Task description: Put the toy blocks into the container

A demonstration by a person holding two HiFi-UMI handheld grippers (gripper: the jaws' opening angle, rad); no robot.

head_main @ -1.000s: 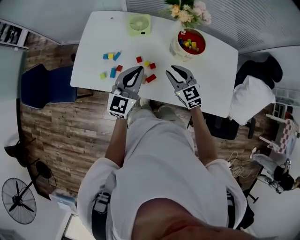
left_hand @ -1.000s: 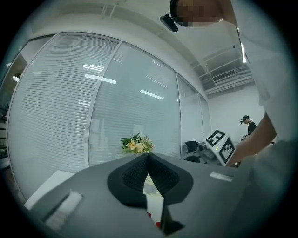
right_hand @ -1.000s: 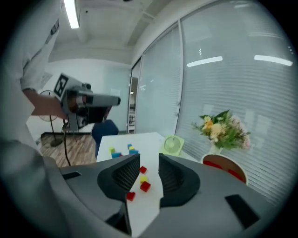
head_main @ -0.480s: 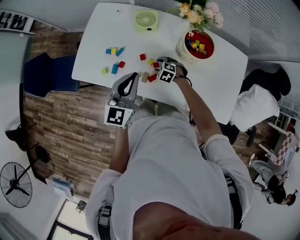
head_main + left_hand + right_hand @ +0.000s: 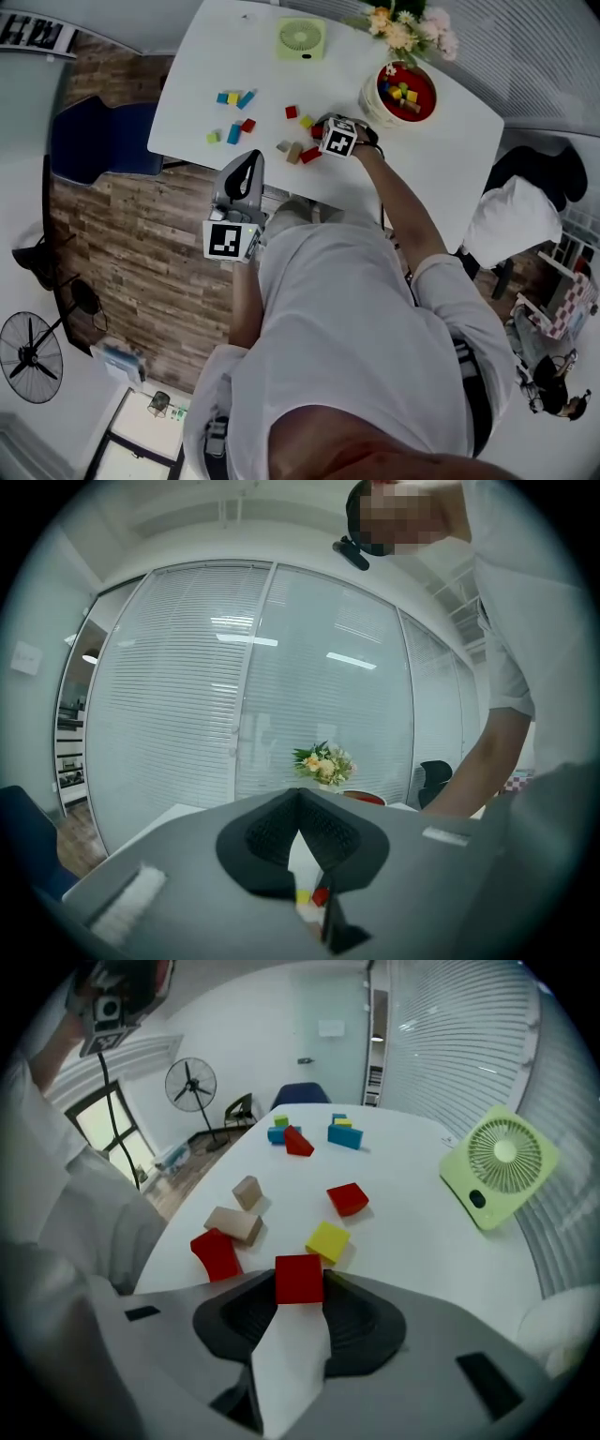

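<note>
The right gripper (image 5: 300,1284) points steeply down at the white table (image 5: 412,1227), its jaws just having closed in on a red cube (image 5: 299,1278). The cube sits at the very tips, with both pads against its sides. Just beyond it lies a yellow block (image 5: 327,1239), close to its far corner, and further off a second red block (image 5: 348,1198). To the left a red arch block (image 5: 216,1253) stands near two plain wooden blocks (image 5: 234,1224), so the cube is hemmed in on two sides. A cluster of blue, yellow and green blocks (image 5: 343,1132) lies well apart at the table's far end. A green desk fan (image 5: 500,1176) stands to the right.

In the head view the container (image 5: 374,107), a white bowl with a red inside and several blocks already in it, stands near the right gripper, beside a bunch of flowers (image 5: 409,28).

The left gripper (image 5: 251,157) hangs off the table's near edge with its jaws closed together and nothing between them.
</note>
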